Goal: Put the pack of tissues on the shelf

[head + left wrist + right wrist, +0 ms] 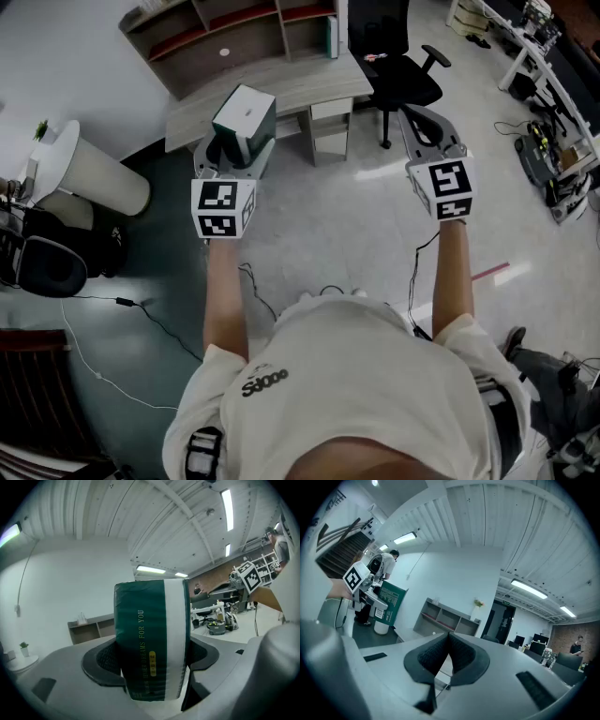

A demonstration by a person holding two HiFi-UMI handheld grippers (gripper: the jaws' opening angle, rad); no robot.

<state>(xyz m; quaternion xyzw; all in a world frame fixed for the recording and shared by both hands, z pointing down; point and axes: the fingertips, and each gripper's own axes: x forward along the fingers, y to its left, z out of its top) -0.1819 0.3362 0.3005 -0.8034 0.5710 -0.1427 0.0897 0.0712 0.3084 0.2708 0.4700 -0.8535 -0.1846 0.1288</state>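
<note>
Pack of tissues (152, 648), count one: dark green film wrap with a white band and gold print. Stands upright between the pads of the left hand-held gripper (234, 157), carried in the air above the floor, short of the tabletop (300, 82) and apart from the shelf (234, 36) at the wall. Judged light, soft and compressible, not fragile. Film probably slick, so likely to slide or bulge under a hard squeeze. Best taken across two opposite sides near the lower middle, which matches the present hold: jaws spread wide, pads pressing on both sides. Hand-held grippers, count two: left grasping the pack; right (449, 646) clenched on nothing, pads touching, raised off to the side and well apart from the pack. Shelf, count one: open-fronted, several compartments, exact number not clear. Tabletop, count one, just in front of the shelf. Office chair (398, 70), count one, beside the tabletop.
</note>
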